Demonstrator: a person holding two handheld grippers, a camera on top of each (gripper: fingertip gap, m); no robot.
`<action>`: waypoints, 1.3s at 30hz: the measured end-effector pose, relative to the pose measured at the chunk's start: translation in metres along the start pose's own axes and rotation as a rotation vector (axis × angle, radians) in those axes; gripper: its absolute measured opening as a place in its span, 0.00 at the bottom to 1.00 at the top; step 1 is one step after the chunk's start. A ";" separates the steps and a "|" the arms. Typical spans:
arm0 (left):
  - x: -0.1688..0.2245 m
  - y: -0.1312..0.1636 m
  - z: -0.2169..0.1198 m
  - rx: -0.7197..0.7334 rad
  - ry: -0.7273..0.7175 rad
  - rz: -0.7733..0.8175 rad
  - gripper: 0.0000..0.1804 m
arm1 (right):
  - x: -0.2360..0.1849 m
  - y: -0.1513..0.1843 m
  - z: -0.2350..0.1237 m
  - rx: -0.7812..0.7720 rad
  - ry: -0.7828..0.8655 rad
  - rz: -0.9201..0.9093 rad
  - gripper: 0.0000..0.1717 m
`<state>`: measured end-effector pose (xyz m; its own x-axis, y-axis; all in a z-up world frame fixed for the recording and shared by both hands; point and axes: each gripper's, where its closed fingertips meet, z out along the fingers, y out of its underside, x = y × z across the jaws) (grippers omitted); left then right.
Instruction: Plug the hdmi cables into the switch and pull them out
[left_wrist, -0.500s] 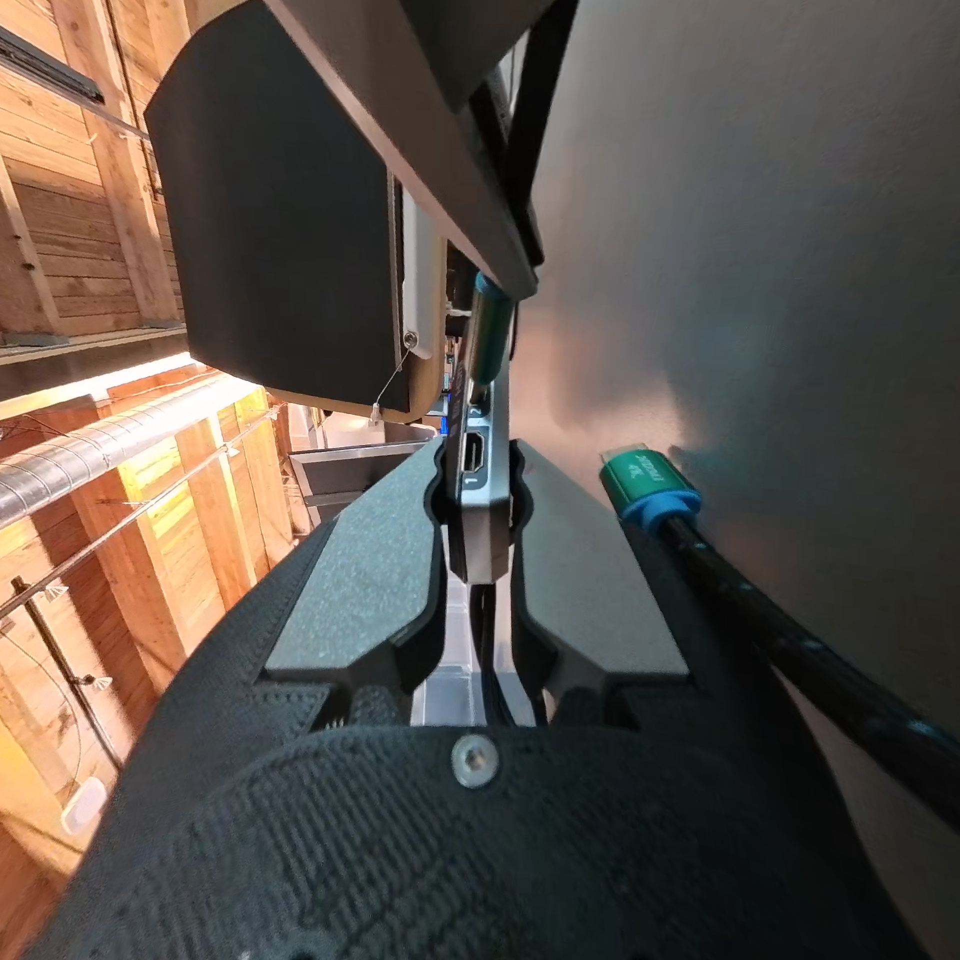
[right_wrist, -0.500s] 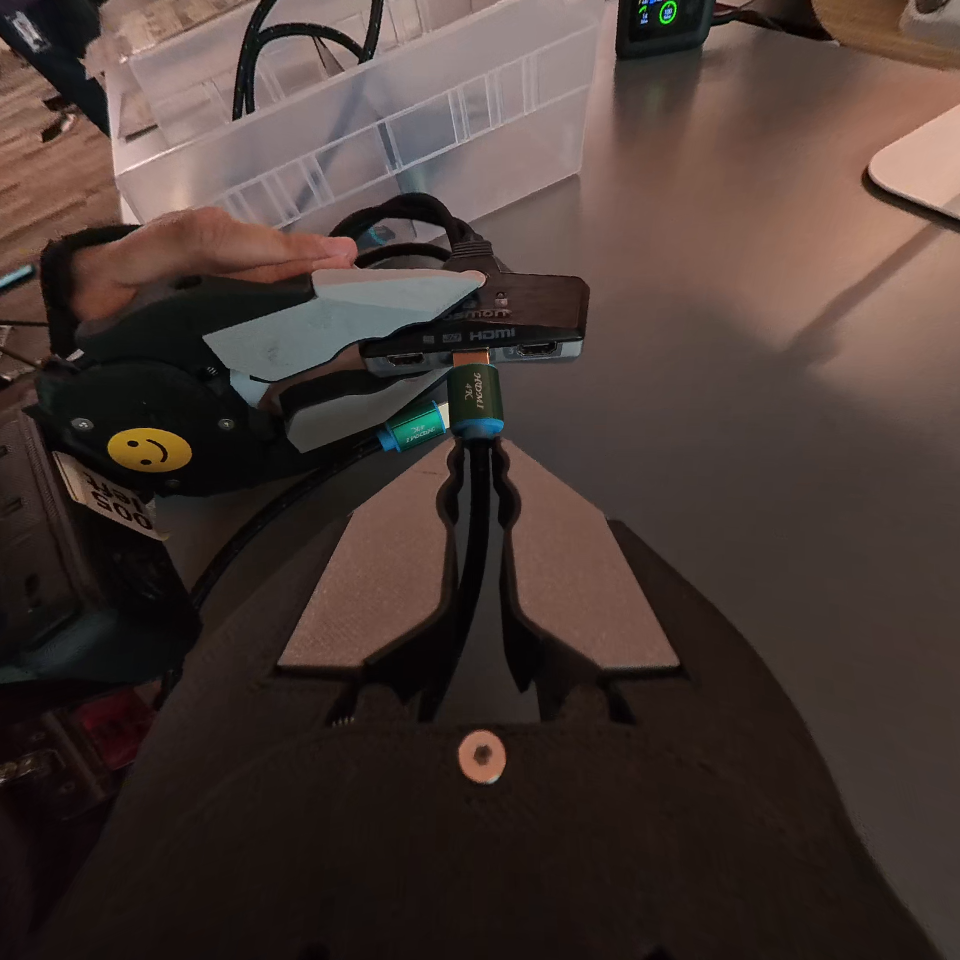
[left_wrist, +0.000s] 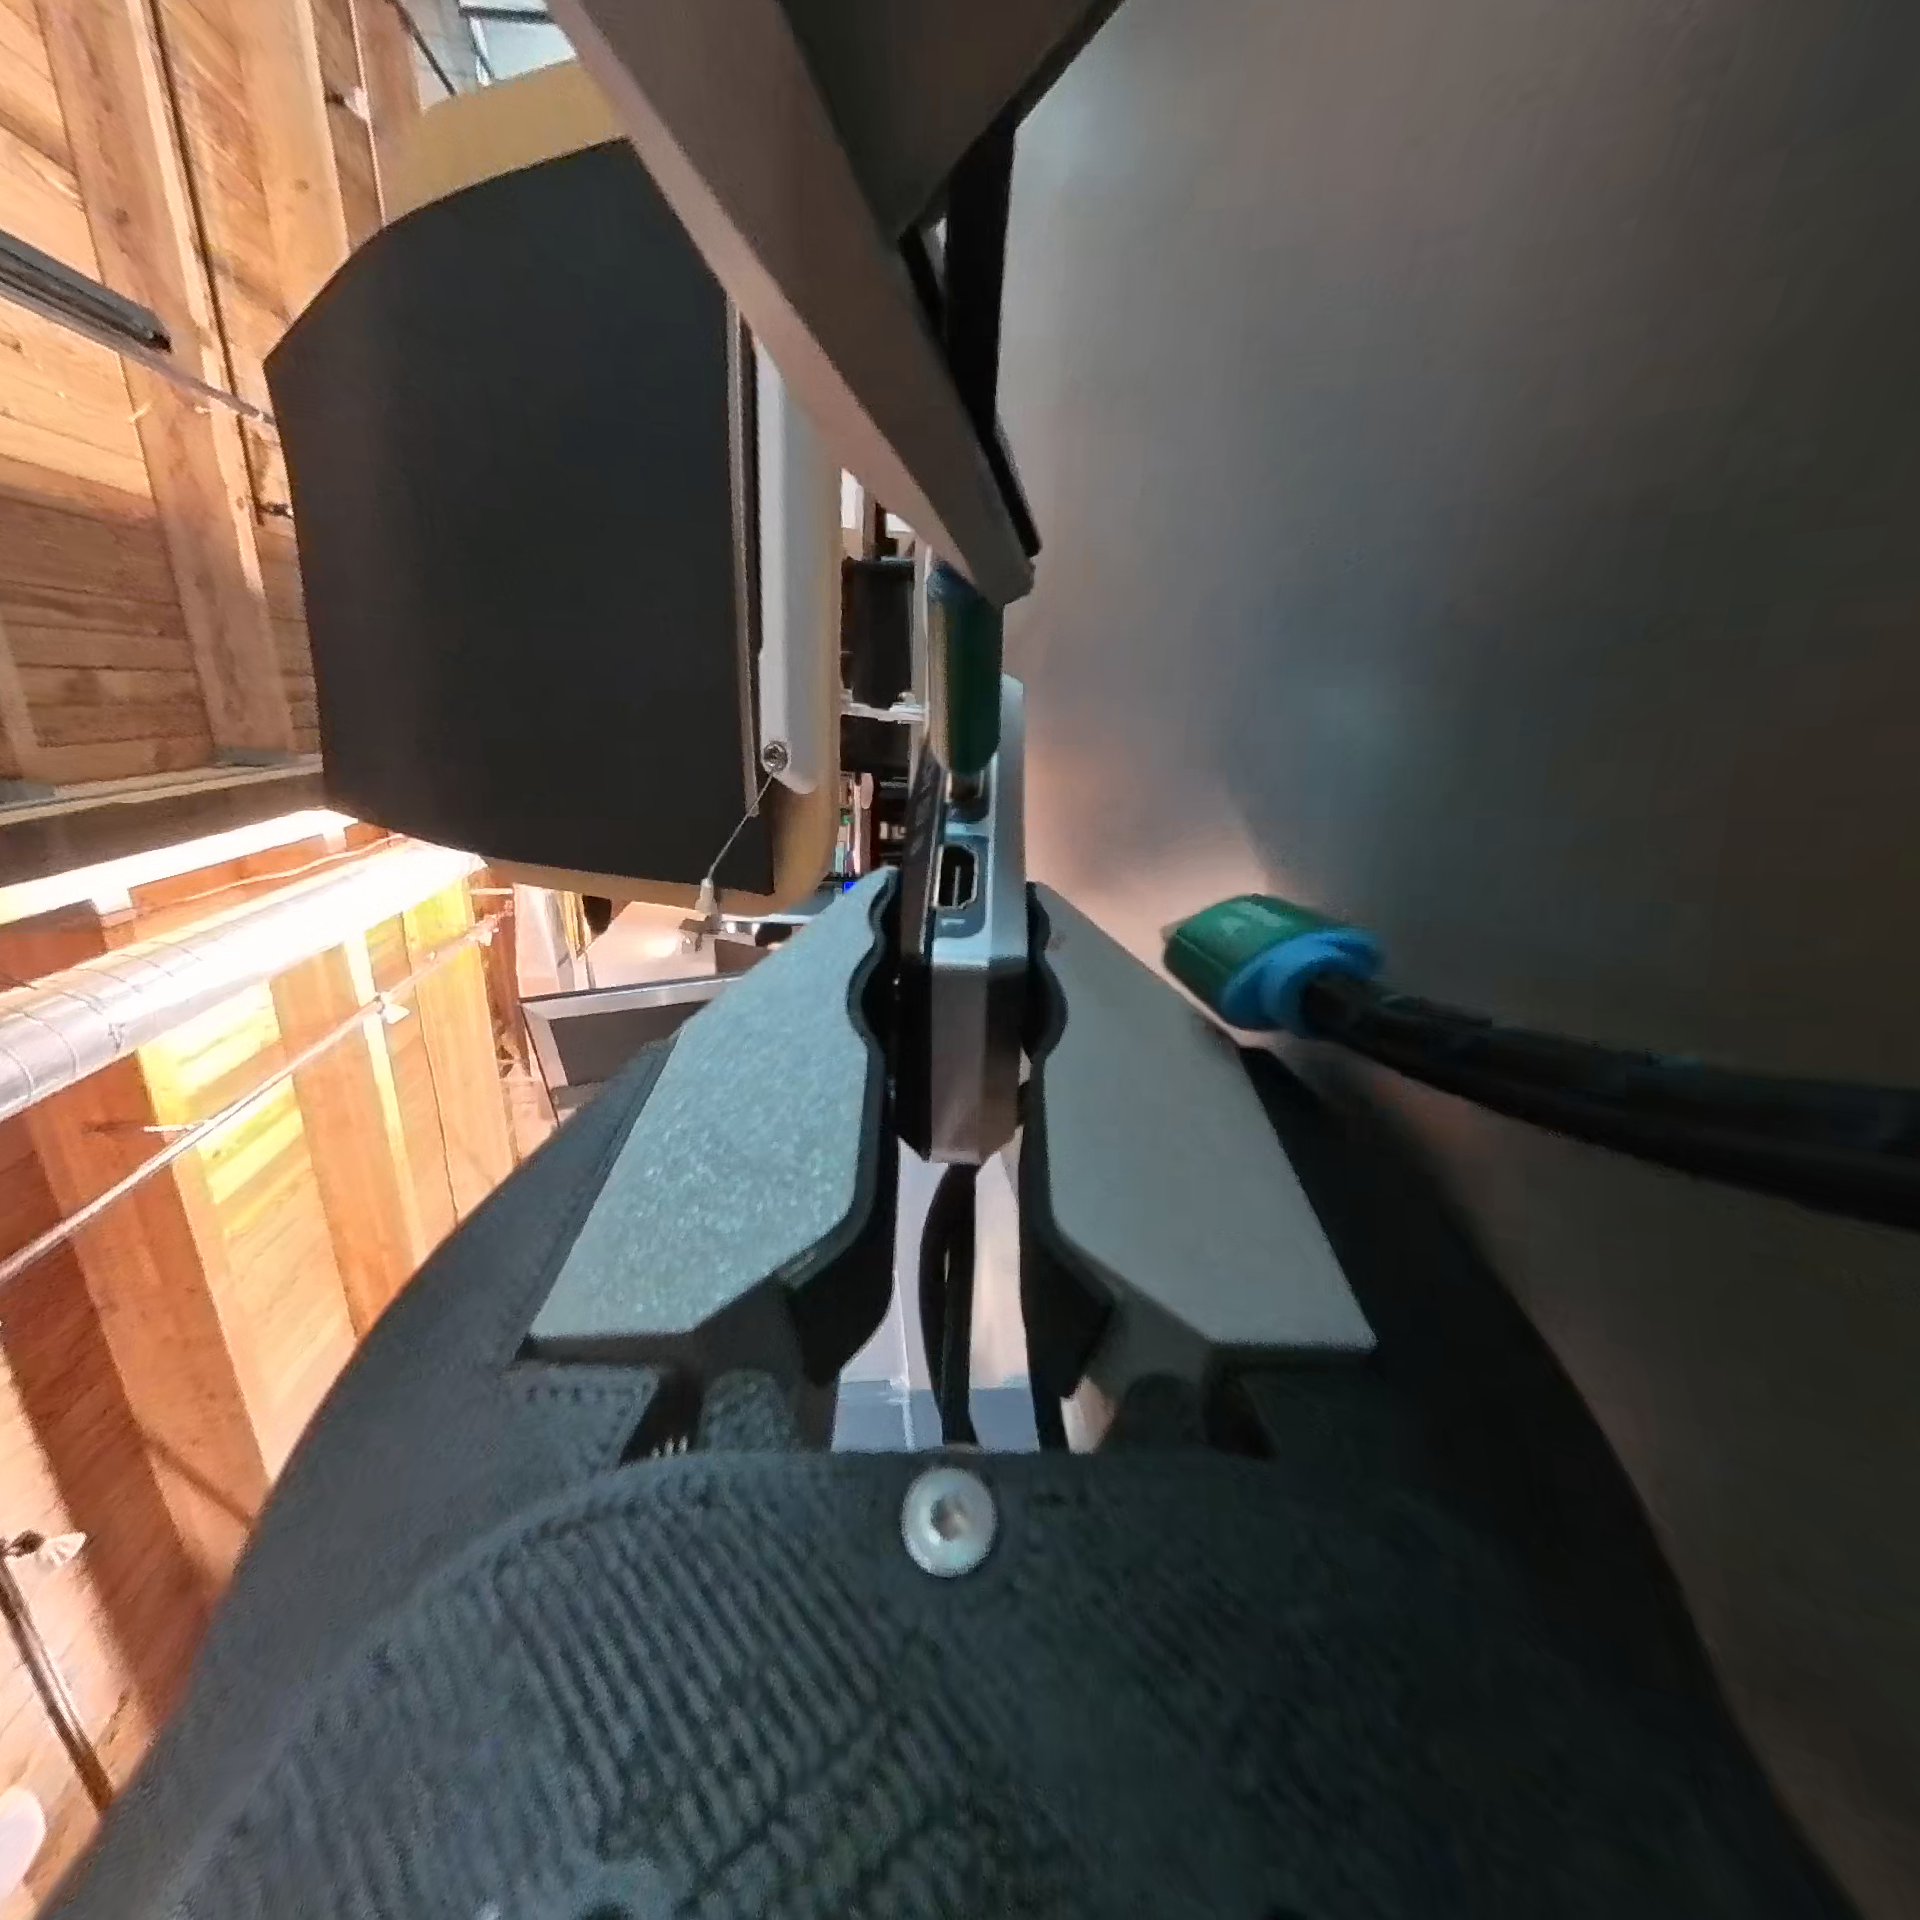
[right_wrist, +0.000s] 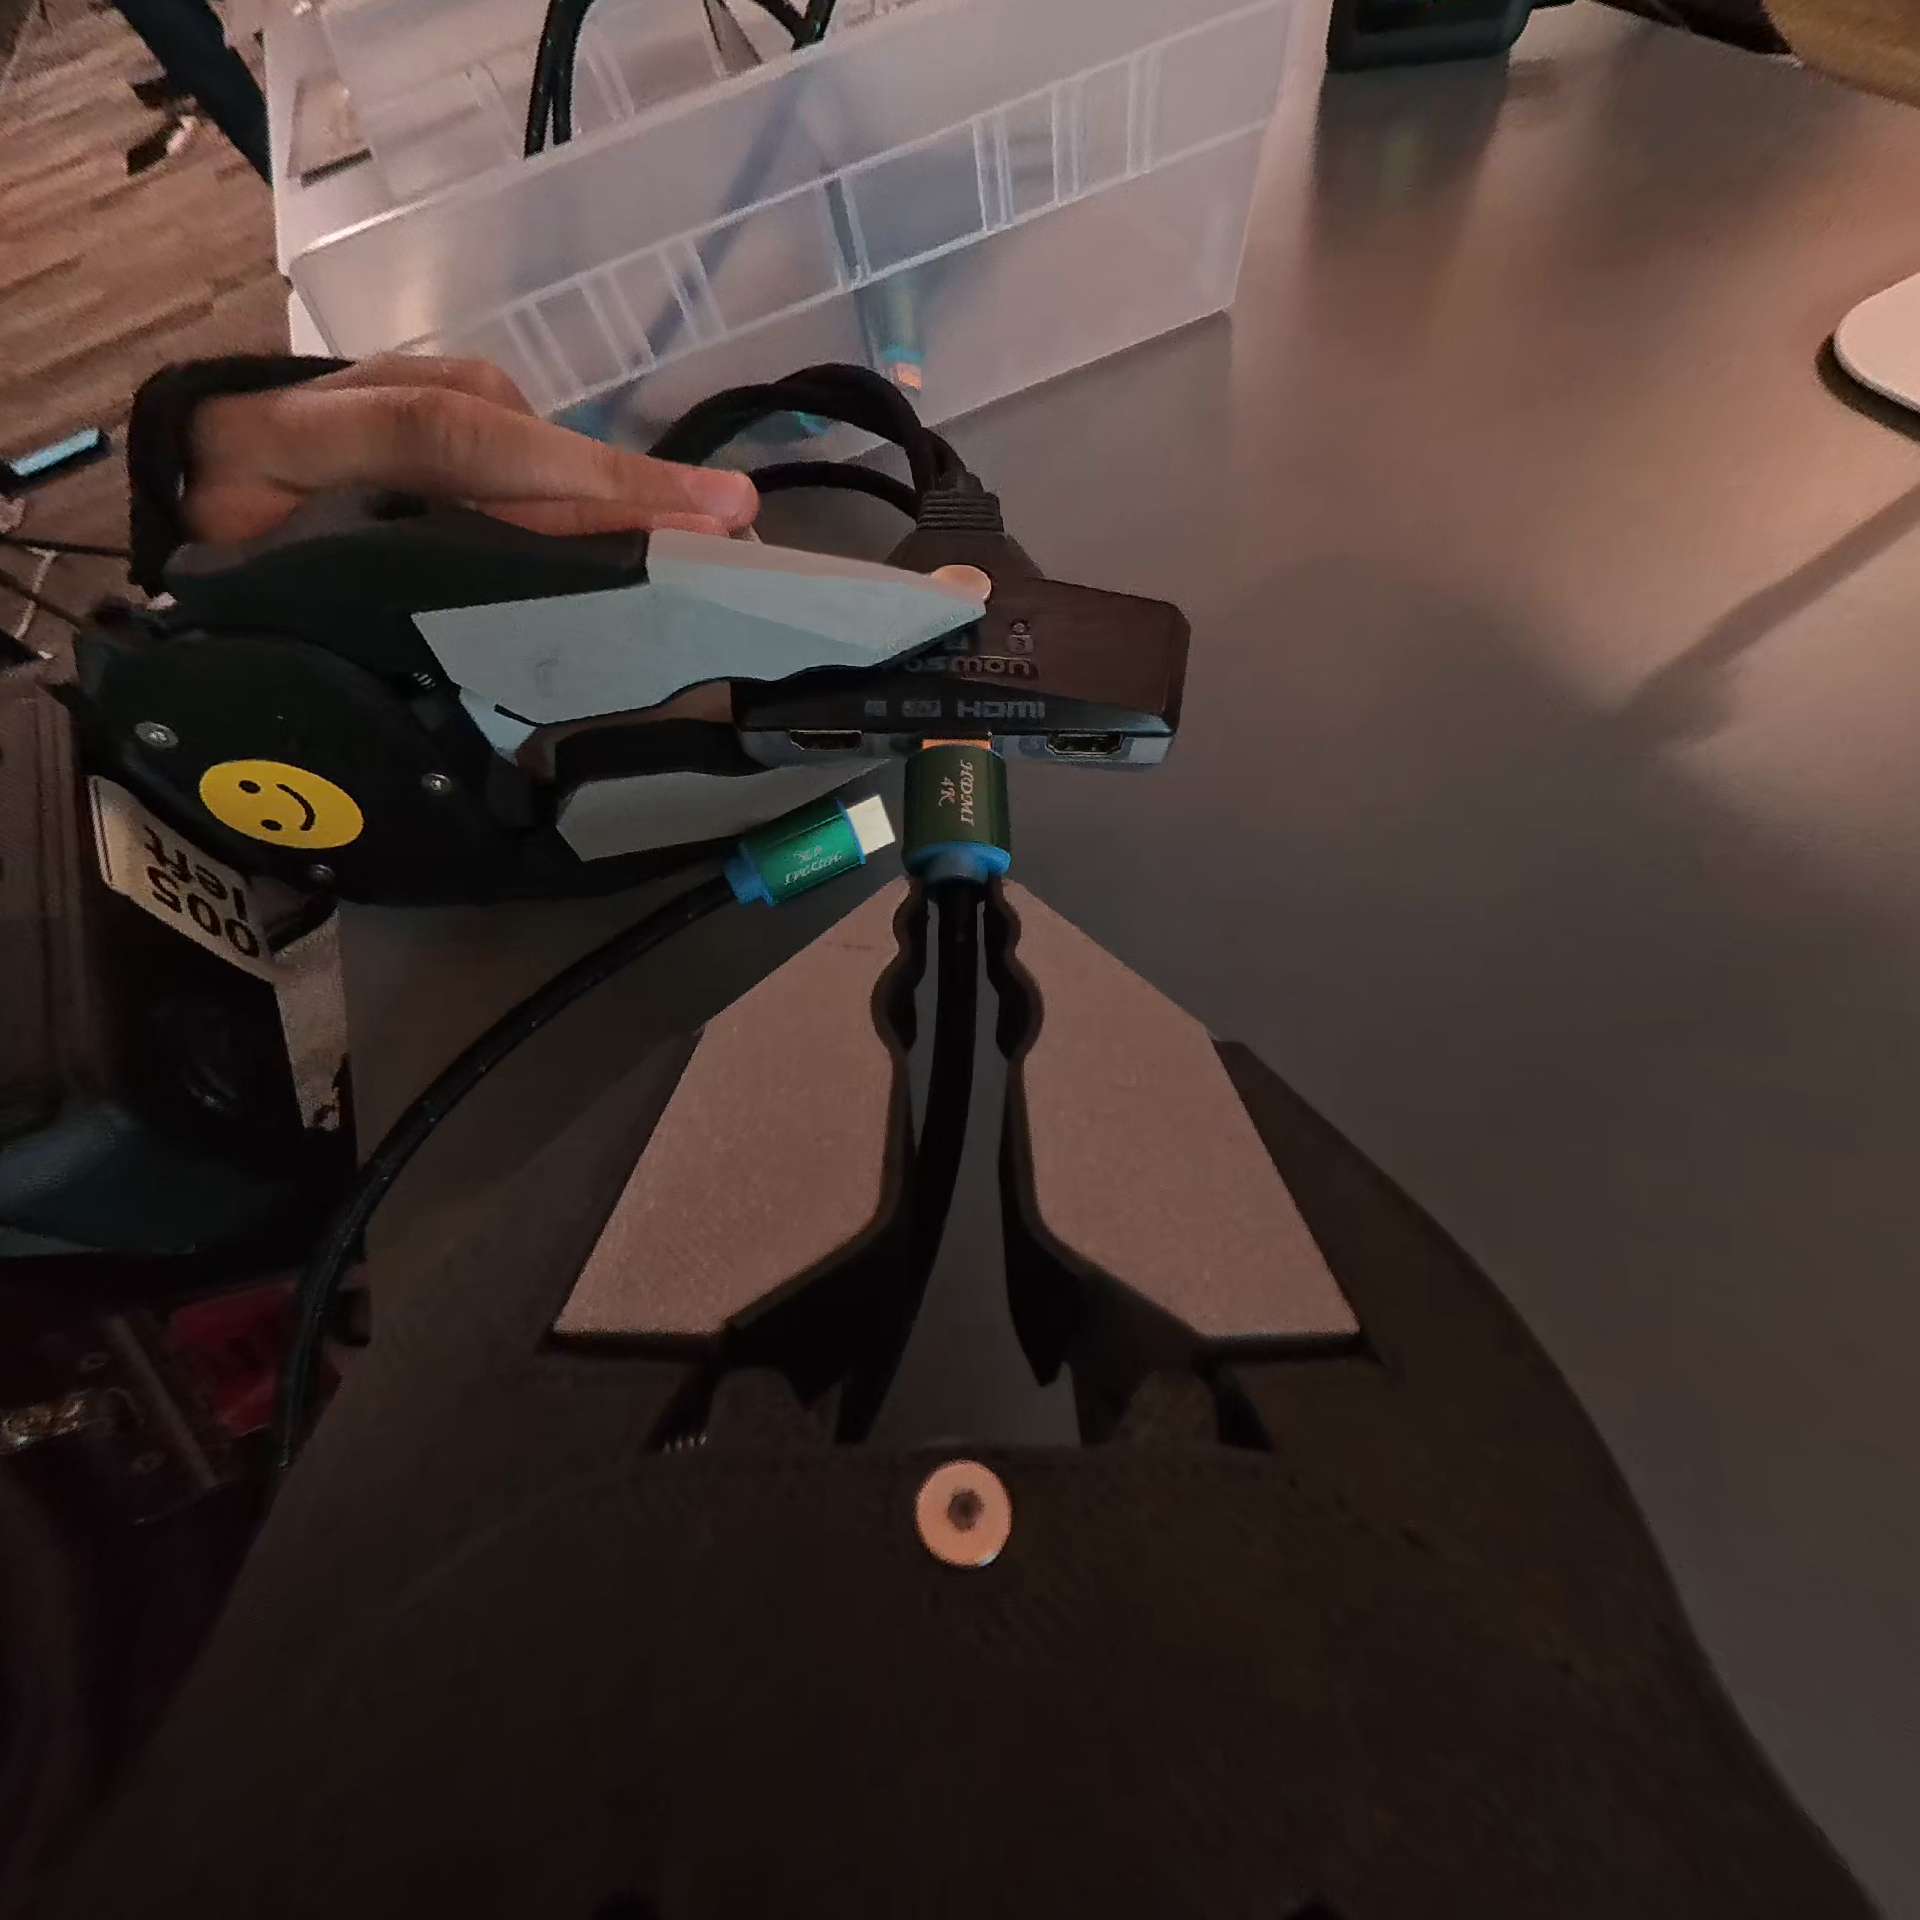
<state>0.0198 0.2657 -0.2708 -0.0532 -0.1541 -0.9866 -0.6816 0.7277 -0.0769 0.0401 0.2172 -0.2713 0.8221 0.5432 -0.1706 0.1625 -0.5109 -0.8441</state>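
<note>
So on the grey desk (right_wrist: 1455, 727) the left gripper (right_wrist: 862, 686) has the black switch (right_wrist: 1091, 665) clamped flat between its fingers, holding it just off the surface. Right gripper (right_wrist: 951, 935) is pinched onto the black cable (right_wrist: 951, 1039) just behind the green plug (right_wrist: 953, 810), whose metal tip sits at the middle port, looks only partly seated to me. The ports on either side are empty, and a second green plug (right_wrist: 805, 847) lies loose on the desk just below the switch. My read: one plug halfway in or out, the other unplugged. Can't tell which phase this is.
</note>
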 end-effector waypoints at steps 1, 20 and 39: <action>0.001 -0.001 0.000 0.004 0.005 -0.001 0.10 | 0.000 0.001 0.000 -0.008 0.004 -0.010 0.04; -0.022 -0.016 -0.007 0.128 -0.052 -0.201 0.10 | -0.004 -0.025 -0.021 0.136 -0.044 -0.066 0.05; -0.051 -0.056 -0.052 0.557 0.056 -0.539 0.10 | -0.018 -0.070 -0.113 0.528 -0.217 -0.105 0.44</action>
<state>0.0222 0.1980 -0.2090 0.1347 -0.6044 -0.7852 -0.1573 0.7693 -0.6192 0.0758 0.1680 -0.1522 0.6768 0.7255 -0.1252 -0.1027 -0.0753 -0.9919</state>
